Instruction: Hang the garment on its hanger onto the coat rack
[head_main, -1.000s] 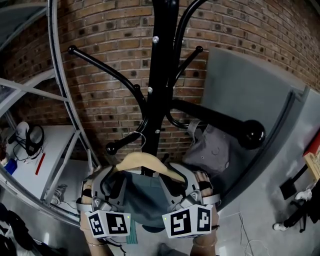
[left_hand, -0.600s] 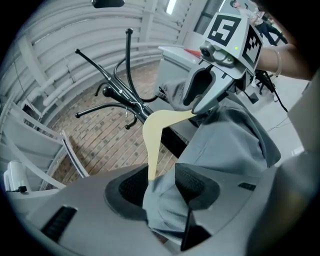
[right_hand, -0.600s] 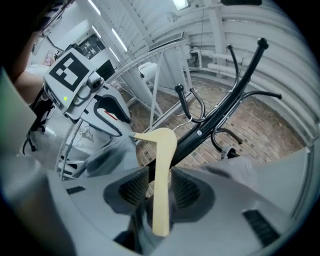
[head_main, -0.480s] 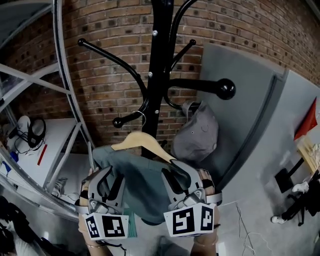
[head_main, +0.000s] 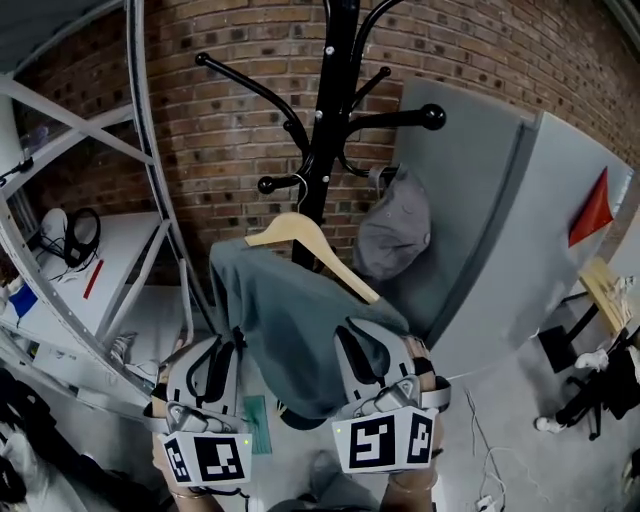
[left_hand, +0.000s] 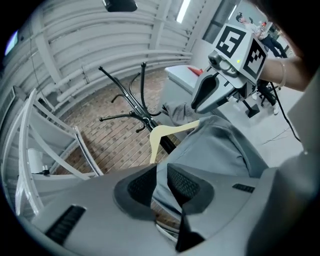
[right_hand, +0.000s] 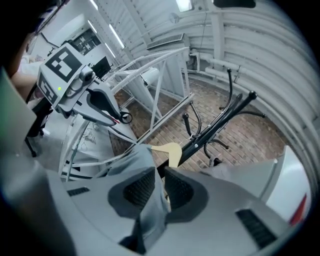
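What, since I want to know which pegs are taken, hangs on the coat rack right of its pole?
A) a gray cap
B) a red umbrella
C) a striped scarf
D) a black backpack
A: a gray cap hangs from a low hook of the black coat rack, right of its pole and beside the garment on its wooden hanger.

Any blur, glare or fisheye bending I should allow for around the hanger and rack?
Head view: evenly lit and sharp; the light wooden hanger and black metal coat rack read clearly, the brick wall bows. Left gripper view: strong barrel distortion, a ceiling light glares at top, the grey-green garment close up looks soft. Right gripper view: same bending, dark corners, rack small but distinct.
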